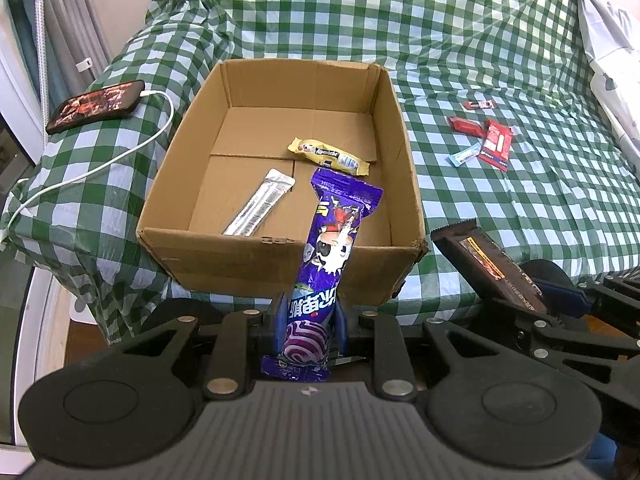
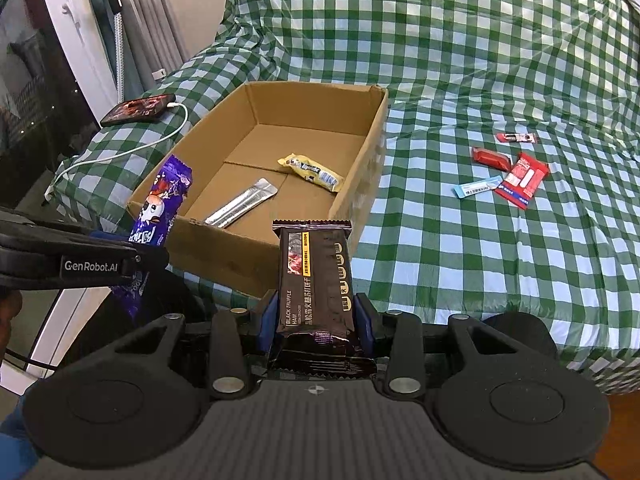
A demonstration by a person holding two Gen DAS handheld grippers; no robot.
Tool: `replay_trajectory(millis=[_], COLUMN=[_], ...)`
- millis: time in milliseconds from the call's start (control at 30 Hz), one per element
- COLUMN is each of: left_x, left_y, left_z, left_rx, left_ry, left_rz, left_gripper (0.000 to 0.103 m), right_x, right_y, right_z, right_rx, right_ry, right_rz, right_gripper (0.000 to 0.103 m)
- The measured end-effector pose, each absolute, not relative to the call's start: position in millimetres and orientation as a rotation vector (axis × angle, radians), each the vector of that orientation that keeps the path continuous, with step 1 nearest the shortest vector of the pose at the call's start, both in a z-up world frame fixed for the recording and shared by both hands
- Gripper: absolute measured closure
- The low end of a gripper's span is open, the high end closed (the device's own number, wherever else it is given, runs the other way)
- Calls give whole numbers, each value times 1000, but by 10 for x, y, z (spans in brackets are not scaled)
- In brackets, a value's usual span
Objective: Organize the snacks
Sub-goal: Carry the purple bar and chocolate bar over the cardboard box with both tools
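Holding one snack apiece, both grippers stand at the near side of the cardboard box, which rests on the bed. The left gripper pinches the purple snack bag by its lower part; the bag's long axis runs straight ahead, and its free end leans over the box's near wall. The right gripper pinches the black cracker pack the same way, long axis forward, with the box's near right corner just ahead and to its left.

Judgement: the box opening lies directly ahead of the left gripper, which is the better placed to release; the right needs a shift forward and leftward.

Inside the box lie a yellow bar and a silver stick pack, apart from each other, leaving bare floor between and behind them. Only the near wall stands in the way.

To the right on the bed, well apart from the box, lie loose red wrappers and a blue sachet. A phone on a white cable lies to the left.
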State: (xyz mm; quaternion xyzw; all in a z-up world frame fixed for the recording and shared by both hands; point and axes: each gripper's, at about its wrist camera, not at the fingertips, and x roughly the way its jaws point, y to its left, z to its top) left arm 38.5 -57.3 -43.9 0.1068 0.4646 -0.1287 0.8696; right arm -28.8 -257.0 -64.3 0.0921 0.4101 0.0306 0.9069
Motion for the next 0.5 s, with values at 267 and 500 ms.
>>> replay_trajectory(millis=[267, 500], left_x=[448, 524], left_y=[-594, -617], left_z=[-520, -528], left_rx=[228, 238], left_ry=[1001, 998], left_rz=[-261, -251], left_gripper=[76, 76], right_x=[-238, -208], right_y=[-2608, -2620], right_z=[-745, -777], right_rx=[206, 212], right_ry=[881, 880], right_rz=[63, 64], right_gripper=[61, 61])
